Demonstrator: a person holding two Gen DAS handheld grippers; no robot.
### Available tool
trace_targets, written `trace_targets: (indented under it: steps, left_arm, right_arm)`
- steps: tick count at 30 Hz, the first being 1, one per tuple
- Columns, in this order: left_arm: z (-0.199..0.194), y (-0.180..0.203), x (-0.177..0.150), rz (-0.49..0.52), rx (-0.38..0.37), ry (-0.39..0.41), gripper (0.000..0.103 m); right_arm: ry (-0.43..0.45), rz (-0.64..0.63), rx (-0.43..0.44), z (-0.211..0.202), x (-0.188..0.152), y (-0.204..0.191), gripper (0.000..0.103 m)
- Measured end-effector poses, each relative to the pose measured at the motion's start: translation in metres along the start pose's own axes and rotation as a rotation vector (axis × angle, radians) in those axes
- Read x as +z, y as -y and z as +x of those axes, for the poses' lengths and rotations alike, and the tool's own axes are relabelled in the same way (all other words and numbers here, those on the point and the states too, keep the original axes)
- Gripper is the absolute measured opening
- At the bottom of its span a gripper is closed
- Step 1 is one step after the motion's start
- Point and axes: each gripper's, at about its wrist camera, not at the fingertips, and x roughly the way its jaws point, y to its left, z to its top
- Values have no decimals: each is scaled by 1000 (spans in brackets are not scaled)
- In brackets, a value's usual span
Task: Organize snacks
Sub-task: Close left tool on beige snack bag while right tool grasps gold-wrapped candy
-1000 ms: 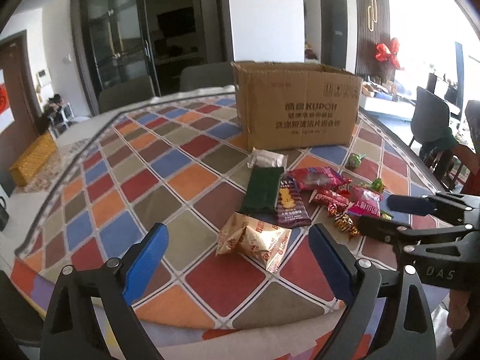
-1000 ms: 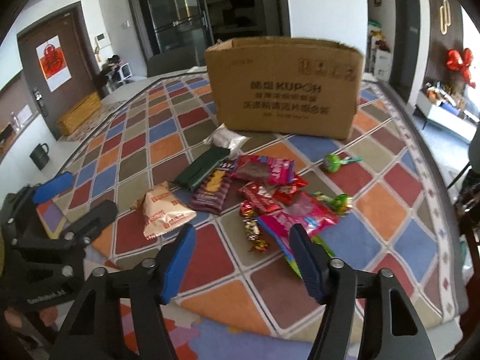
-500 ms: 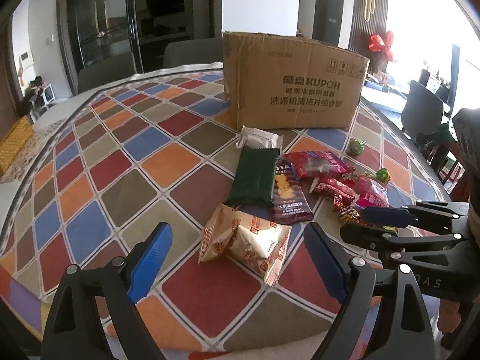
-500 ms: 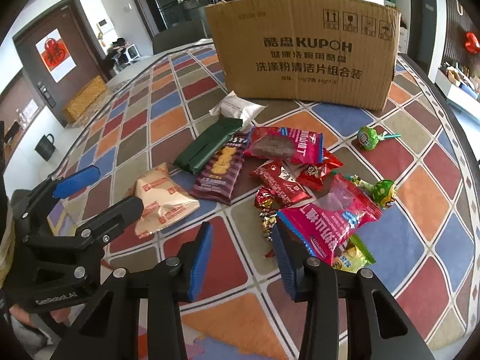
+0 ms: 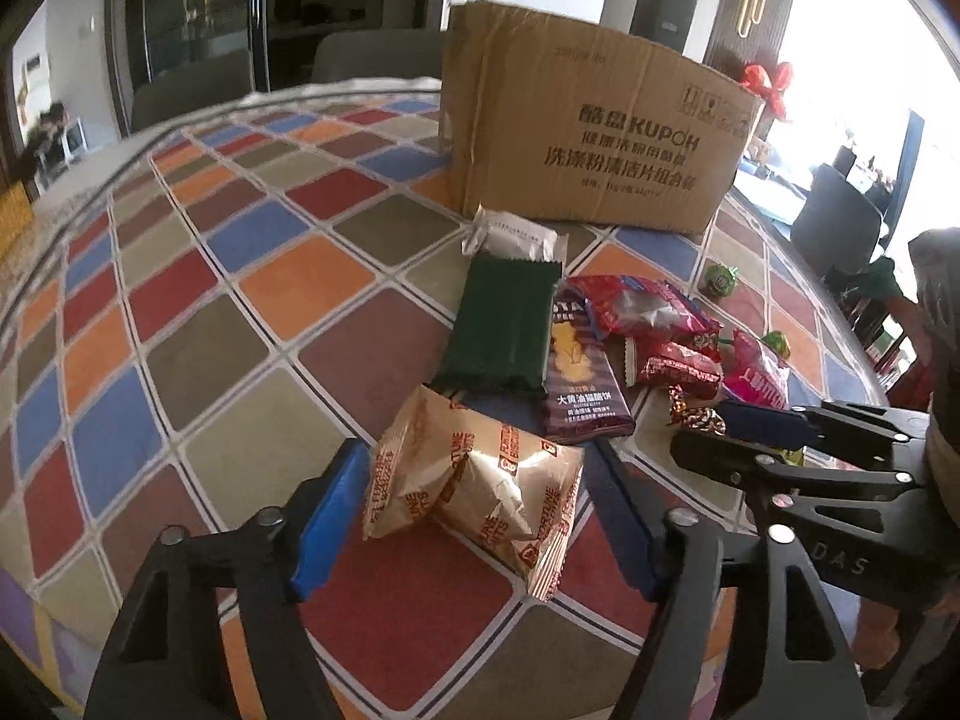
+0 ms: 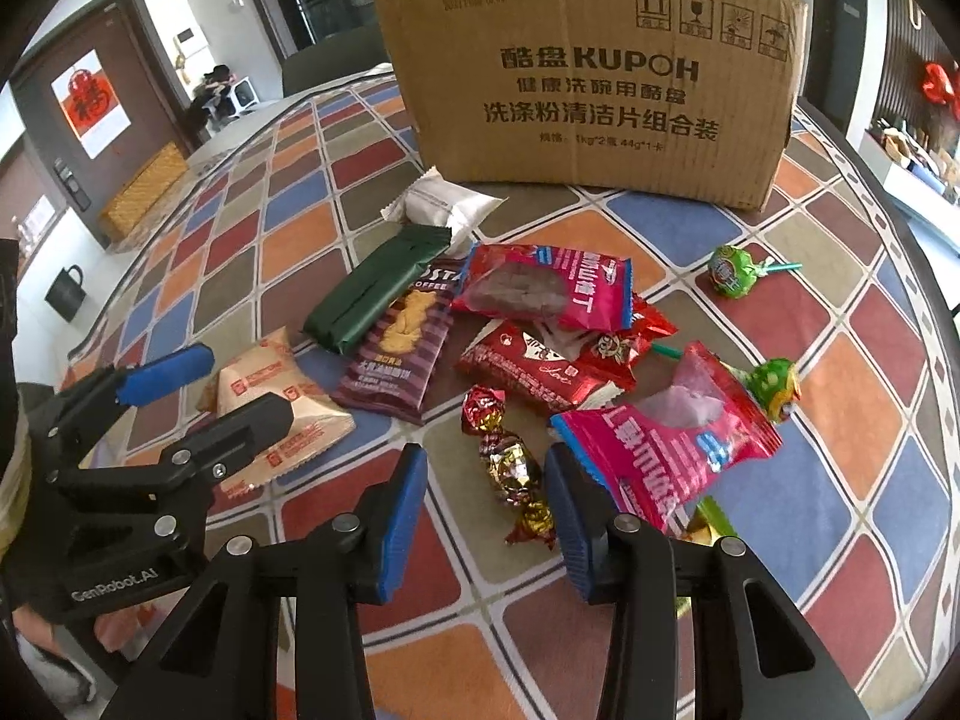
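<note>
A beige biscuit packet [image 5: 474,492] lies on the patterned tablecloth [image 5: 240,330] between the blue pads of my left gripper [image 5: 477,456]. Its jaws are closing around the packet and stand close to both sides without squeezing it. A string of foil-wrapped candies [image 6: 510,462] lies between the pads of my right gripper [image 6: 486,456], whose jaws are also closing, with a gap still showing on the left side. Each gripper shows in the other's view: the right gripper [image 5: 750,438], the left gripper [image 6: 204,390].
An open cardboard box [image 6: 594,78] stands behind the snacks. Before it lie a white packet [image 6: 444,204], a green packet [image 6: 372,294], a purple cookie packet [image 6: 402,354], red packets [image 6: 540,288], a pink packet [image 6: 660,444] and two green lollipops [image 6: 729,276].
Both grippers have come down and forward toward the snacks. Both pairs of jaws have narrowed, the left around the beige packet, the right around the foil candies.
</note>
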Motion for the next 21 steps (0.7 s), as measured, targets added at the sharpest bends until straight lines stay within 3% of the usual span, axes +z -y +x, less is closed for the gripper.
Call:
trace_targets:
  steps: [7,13,21]
  left_arm:
    - [3,-4,-1,-20,-25,-16,57]
    - [0,-1,-3,-18,-43,2,43]
    - [-15,6,0,-4,-33,50,40]
  right_arm:
    - [-17,-12,8,10,4,-4,25]
    - [-15,-10,21,11,3,-7,21]
    - [25,-12,42,-5,0,-9,21]
